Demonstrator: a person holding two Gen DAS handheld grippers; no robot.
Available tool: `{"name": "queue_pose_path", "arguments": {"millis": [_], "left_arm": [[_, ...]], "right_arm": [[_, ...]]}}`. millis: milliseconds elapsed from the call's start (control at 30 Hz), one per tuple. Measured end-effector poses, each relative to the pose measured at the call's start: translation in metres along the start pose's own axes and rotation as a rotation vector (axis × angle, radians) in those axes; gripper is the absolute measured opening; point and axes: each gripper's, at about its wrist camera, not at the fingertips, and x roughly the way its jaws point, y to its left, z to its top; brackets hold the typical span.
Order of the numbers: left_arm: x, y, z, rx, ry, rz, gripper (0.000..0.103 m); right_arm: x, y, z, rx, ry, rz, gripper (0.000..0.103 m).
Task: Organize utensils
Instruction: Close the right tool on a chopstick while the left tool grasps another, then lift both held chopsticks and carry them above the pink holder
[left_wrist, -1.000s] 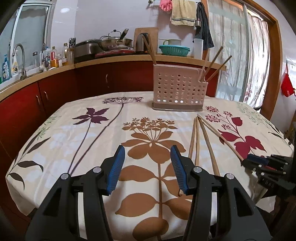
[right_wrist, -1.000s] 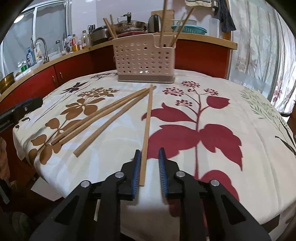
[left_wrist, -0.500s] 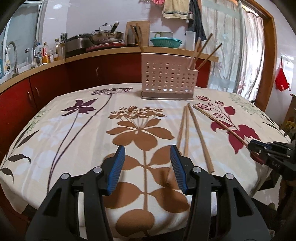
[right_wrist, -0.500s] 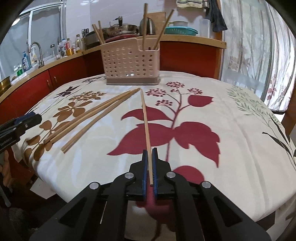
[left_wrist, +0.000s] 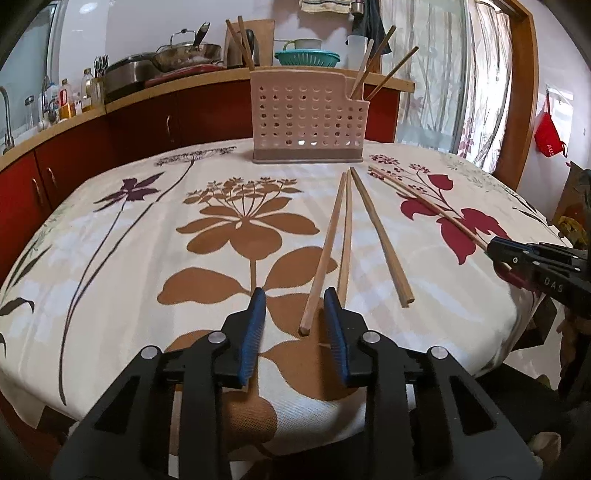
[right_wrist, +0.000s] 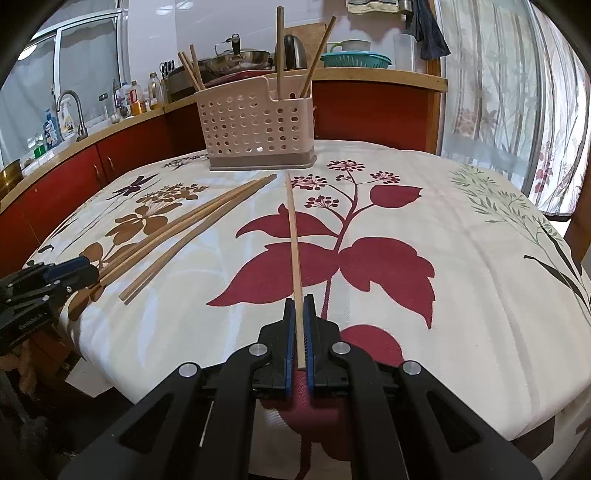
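Three wooden chopsticks lie side by side on the flowered tablecloth. The near end of the leftmost chopstick (left_wrist: 325, 247) sits between the jaws of my left gripper (left_wrist: 294, 295), which are closing; the blue pads stand clear of it. My right gripper (right_wrist: 299, 301) is shut on the near end of a fourth chopstick (right_wrist: 293, 236), which points toward the pink perforated utensil holder (right_wrist: 251, 122). That holder (left_wrist: 306, 114) stands at the table's far side with several chopsticks upright in it. Each gripper shows in the other's view, the right gripper (left_wrist: 495, 245) and the left gripper (right_wrist: 81, 264).
The round table's edge (right_wrist: 461, 424) falls away close under both grippers. Red cabinets and a counter (left_wrist: 147, 99) with pots, bottles and a sink run behind the table. A curtained window (right_wrist: 517, 92) is at the right.
My left gripper sank toward the three chopsticks and its jaws narrowed around the leftmost one's end. My right gripper slid forward and closed on the single chopstick.
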Motion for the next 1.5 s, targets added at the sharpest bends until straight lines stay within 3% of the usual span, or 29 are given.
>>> {"name": "queue_pose_path", "arguments": {"millis": [200,267,867,1167,1300,1500], "left_arm": [[0.004,-0.002,-0.003,0.014,0.003,-0.014,0.02],[0.004,-0.004,-0.003,0.021,0.002,-0.024,0.011],[-0.036,-0.001,0.027,0.021,-0.155,-0.012,0.007],[-0.032,0.0,0.023,0.02,-0.127,-0.01,0.007],[-0.031,0.0,0.022,0.022,-0.13,-0.008,0.007],[-0.03,0.0,0.023,0.023,-0.128,-0.006,0.007]], "right_arm": [[0.0,0.001,0.0,-0.002,-0.004,0.011,0.005],[-0.001,0.002,0.0,-0.003,-0.011,0.016,0.005],[-0.035,0.012,0.019,-0.051,-0.151,0.002,0.004],[-0.011,0.009,0.003,-0.042,-0.068,0.021,0.004],[-0.011,0.006,-0.001,-0.015,-0.072,0.022,0.03],[-0.01,0.006,-0.009,-0.036,-0.051,0.027,0.031]]}}
